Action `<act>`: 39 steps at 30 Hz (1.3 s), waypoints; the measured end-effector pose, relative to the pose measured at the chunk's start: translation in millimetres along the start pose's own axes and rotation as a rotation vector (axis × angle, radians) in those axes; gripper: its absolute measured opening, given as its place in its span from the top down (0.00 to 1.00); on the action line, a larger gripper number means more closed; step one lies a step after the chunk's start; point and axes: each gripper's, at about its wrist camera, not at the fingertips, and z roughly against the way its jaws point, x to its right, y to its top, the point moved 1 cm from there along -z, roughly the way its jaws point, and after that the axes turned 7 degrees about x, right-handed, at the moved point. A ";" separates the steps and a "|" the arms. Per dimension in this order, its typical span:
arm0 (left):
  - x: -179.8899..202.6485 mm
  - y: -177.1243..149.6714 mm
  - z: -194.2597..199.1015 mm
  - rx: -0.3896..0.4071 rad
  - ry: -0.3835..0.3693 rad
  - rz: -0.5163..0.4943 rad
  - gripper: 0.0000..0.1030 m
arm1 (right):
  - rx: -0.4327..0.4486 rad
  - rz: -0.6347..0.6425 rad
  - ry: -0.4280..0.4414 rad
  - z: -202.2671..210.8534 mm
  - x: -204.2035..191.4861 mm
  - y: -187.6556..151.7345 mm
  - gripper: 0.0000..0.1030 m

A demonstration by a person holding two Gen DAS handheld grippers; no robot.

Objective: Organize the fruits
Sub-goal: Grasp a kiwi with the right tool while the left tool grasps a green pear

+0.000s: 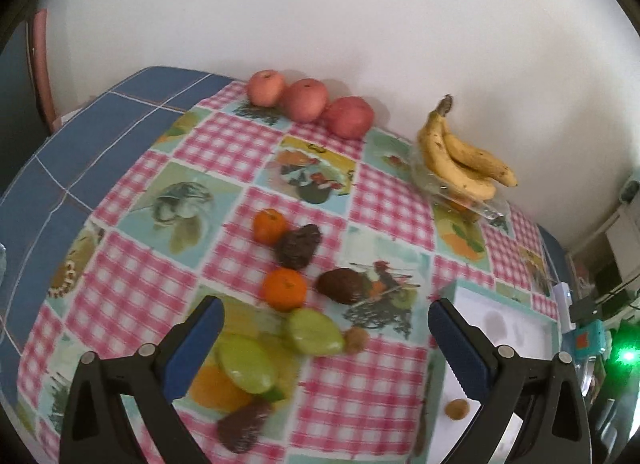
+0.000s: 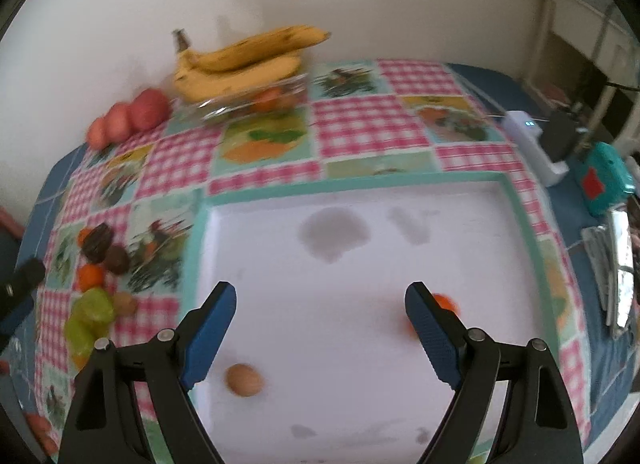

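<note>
My left gripper [image 1: 326, 338] is open above a cluster of fruit on the checked cloth: two oranges [image 1: 285, 289], three dark avocados [image 1: 299, 245], two green starfruits [image 1: 314, 332] and a small brown nut [image 1: 357, 339]. My right gripper [image 2: 320, 312] is open and empty over a white tray [image 2: 520, 200] with a teal rim. In the tray lie a small brown nut [image 2: 245, 379] and an orange [image 2: 445, 302] partly hidden behind the right finger. The fruit cluster [image 2: 96, 264] lies left of the tray.
Three red apples [image 1: 308, 101] line the wall at the back. Bananas [image 1: 464, 156] rest on a clear bowl holding oranges [image 2: 268, 100]. A white device [image 2: 536, 144], a teal box [image 2: 604, 180] and metal utensils [image 2: 616, 268] sit right of the tray.
</note>
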 end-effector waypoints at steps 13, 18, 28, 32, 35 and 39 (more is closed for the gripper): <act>-35.2 18.1 13.5 0.056 0.150 -0.038 0.02 | 0.006 0.125 0.071 -1.3 -51.9 -15.8 0.15; -53.4 22.4 16.3 0.045 0.136 0.011 0.09 | -0.016 0.139 0.117 -0.4 -69.0 -20.9 0.15; -86.4 20.1 10.3 -0.017 0.121 0.091 0.20 | -0.035 0.194 0.228 2.8 -113.3 -25.7 0.15; -90.1 11.9 -3.1 -0.074 0.087 0.132 0.30 | -0.035 0.204 0.240 -1.1 -127.5 -23.4 0.16; -89.5 3.3 -16.3 -0.133 0.050 0.171 0.37 | -0.038 0.194 0.252 -6.6 -135.2 -21.9 0.35; -84.2 -7.9 -32.3 -0.201 0.007 0.196 0.47 | -0.061 0.168 0.288 -20.1 -143.8 -20.6 0.41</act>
